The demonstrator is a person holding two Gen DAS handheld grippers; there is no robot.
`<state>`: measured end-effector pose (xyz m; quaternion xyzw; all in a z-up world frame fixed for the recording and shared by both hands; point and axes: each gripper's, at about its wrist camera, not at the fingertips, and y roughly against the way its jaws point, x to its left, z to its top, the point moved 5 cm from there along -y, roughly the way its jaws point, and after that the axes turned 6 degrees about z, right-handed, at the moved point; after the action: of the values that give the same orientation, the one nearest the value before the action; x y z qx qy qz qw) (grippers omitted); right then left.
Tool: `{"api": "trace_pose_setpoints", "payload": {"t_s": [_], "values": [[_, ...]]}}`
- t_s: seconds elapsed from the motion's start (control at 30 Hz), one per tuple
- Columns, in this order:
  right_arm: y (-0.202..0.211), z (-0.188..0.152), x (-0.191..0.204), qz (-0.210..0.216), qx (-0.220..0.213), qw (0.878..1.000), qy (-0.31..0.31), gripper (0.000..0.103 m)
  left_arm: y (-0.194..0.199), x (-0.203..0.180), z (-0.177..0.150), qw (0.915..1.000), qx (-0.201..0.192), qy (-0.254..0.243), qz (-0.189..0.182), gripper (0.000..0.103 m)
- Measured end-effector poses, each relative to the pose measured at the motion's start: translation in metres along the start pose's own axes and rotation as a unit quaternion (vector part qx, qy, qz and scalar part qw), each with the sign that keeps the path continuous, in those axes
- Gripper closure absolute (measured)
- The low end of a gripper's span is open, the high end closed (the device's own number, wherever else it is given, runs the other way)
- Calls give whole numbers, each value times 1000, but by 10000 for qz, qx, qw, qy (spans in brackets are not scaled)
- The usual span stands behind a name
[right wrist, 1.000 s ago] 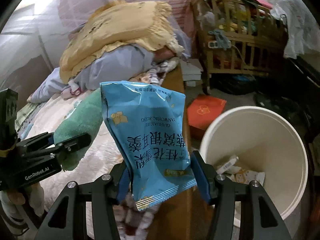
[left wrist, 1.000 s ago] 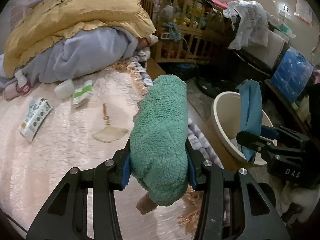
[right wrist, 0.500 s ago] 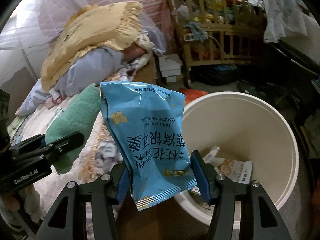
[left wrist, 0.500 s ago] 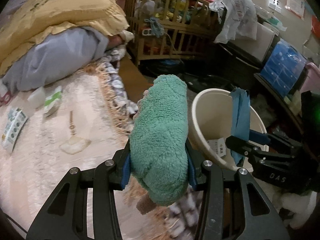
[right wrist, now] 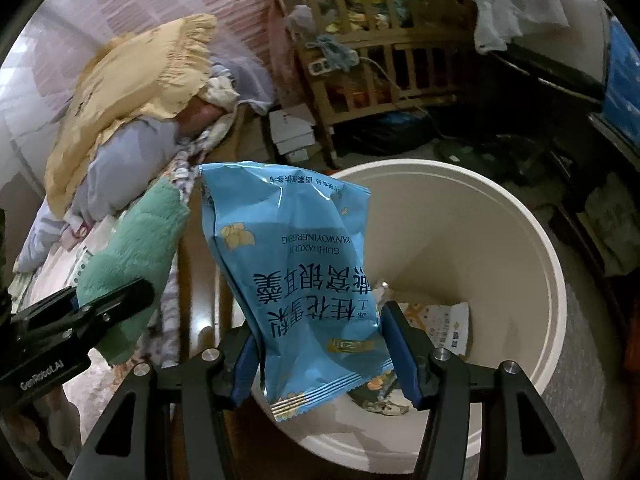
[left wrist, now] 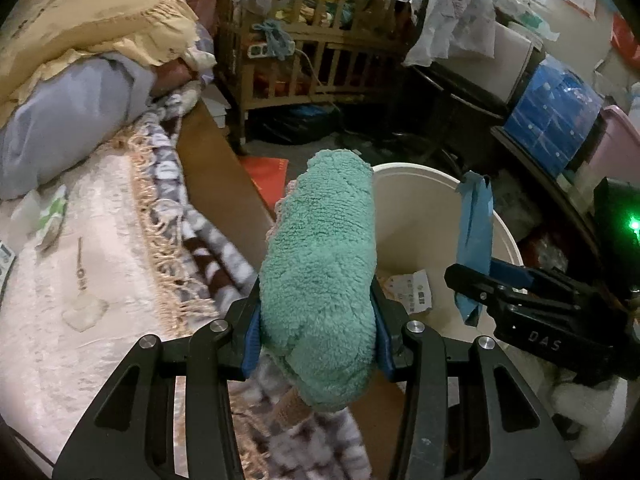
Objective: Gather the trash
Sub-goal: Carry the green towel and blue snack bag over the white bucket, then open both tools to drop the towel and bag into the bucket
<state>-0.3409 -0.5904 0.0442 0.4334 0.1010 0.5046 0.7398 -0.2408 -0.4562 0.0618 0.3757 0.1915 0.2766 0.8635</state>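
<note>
Two things are in hand at once here. Left gripper [left wrist: 316, 340] has its fingers clamped on a fuzzy green cloth [left wrist: 320, 280], which sticks up between them, and right gripper [right wrist: 324, 356] has its fingers clamped on a blue snack bag [right wrist: 296, 272], pinched near its lower end so most of it stands above the fingers. Both are pointing down toward the cream bin [right wrist: 520, 248] on the floor next to the bed [left wrist: 80, 280]. From the right wrist view the bag hangs over the near-left part of the bin's mouth, and there's already some paper trash [right wrist: 444, 324] at the bottom. The cloth looks more like it's over the bin's near edge, between bed and bin, not fully above the opening yet. So I'd say this is the carry-to-bin step, right before the drop. Next move is probably just opening the right fingers so the bag falls in, maybe nudging further over the middle first so it doesn't catch the rim. Cloth needs to go a bit further over before letting go, assuming it's even trash, which I honestly can't tell.
</note>
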Motion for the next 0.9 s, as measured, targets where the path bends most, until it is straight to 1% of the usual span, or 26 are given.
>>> {"api": "trace_pose_setpoints", "payload": {"t_s": [0.43, 0.8, 0.9], "values": [[-7, 0, -29, -87, 45, 9994, -339, 48, -22, -23, 9, 9987, 204, 115, -462, 60], [-4, 0, -48, -171, 15, 9983, -560, 48, -30, -35, 13, 9982, 249, 39, -536, 60], [-3, 2, -49, -184, -2, 9981, -595, 45, -30, -38, 15, 9981, 188, 34, -588, 58]]}}
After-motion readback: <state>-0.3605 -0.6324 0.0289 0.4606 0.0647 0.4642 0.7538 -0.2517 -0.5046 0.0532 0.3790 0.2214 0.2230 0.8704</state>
